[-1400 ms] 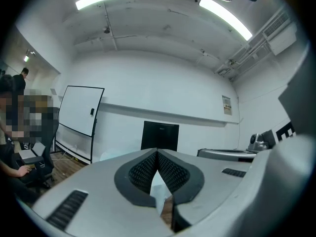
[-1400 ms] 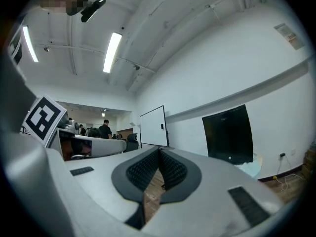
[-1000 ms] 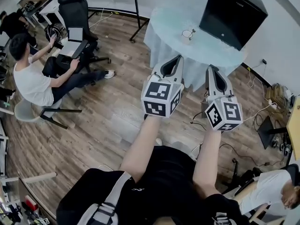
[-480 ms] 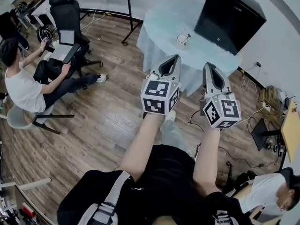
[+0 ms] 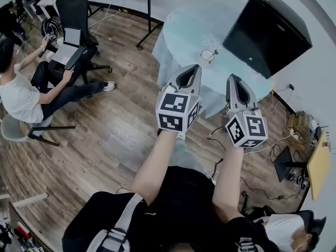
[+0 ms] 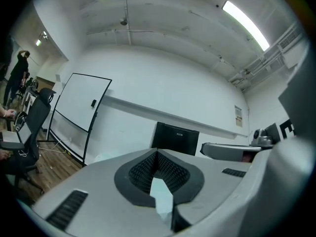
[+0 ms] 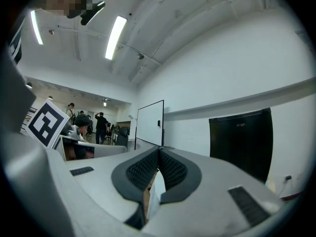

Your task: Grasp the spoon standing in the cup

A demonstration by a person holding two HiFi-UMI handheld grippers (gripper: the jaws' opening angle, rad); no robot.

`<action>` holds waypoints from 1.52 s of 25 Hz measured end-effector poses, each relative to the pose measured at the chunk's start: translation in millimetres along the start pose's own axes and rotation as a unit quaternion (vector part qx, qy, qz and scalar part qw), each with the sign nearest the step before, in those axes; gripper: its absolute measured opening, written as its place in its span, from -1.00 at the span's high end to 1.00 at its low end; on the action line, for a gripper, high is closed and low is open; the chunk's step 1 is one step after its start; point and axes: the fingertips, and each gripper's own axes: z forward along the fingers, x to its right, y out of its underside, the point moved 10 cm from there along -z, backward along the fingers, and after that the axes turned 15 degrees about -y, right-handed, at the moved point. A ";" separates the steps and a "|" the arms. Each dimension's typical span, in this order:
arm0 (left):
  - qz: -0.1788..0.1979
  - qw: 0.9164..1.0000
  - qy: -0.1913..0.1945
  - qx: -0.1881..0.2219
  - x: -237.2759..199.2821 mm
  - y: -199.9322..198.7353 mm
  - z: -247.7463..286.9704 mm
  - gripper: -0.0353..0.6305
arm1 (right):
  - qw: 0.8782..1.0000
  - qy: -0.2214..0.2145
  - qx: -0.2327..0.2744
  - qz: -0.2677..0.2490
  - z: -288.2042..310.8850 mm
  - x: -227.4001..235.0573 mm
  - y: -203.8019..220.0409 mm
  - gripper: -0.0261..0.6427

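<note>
Off to the left a seated person (image 5: pixel 21 88) works at a laptop, well away from the round table (image 5: pixel 184 30). The left gripper (image 5: pixel 190 69) hangs just short of the table's near edge, its claw closed tip to tip on nothing. The cup (image 5: pixel 208 56) stands toward the table's middle, and the spoon (image 5: pixel 213 52) is only a thin line rising from it. The right gripper (image 5: pixel 234 79) is also off the table's near edge, its claw pinched together and empty. A black screen (image 5: pixel 273 30) stands at the table's far right. To my eye the approach is the step in hand. Whichever claw goes in should spread before reaching over the table, then pinch the handle above the cup's rim — a nudge could tip the cup.
</note>
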 end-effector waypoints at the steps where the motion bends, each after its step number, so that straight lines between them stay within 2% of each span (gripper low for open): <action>1: -0.002 1.000 -0.001 -0.004 -0.2 3.4 9.4 0.86 | 1.000 0.000 -0.004 0.003 5.4 8.3 3.9 0.91; 8: -0.031 0.997 0.002 -0.068 1.1 49.8 61.0 0.86 | 0.997 0.010 -0.054 0.051 29.4 53.2 54.2 0.91; 21: -0.029 0.991 -0.010 -0.133 2.5 101.9 140.1 0.86 | 0.989 0.028 -0.086 0.115 66.5 120.5 111.6 0.91; 23: -0.031 0.990 -0.014 -0.140 2.0 108.8 149.6 0.86 | 0.988 0.022 -0.090 0.125 72.2 128.9 119.2 0.81; 28: -0.004 0.987 -0.029 -0.159 -1.4 126.0 175.4 0.86 | 0.985 0.012 -0.102 0.135 92.2 151.4 138.5 0.81; 30: -0.004 0.986 -0.033 -0.164 -1.0 131.3 185.7 0.86 | 0.984 0.006 -0.106 0.145 97.3 160.5 146.0 0.69; 35: -0.001 0.984 -0.048 -0.174 -0.6 141.3 212.3 0.86 | 0.979 -0.004 -0.116 0.167 112.0 185.6 166.8 0.67; 38: 0.001 0.981 -0.059 -0.183 -2.2 148.8 226.7 0.86 | 0.976 -0.016 -0.122 0.181 122.9 201.4 180.2 0.57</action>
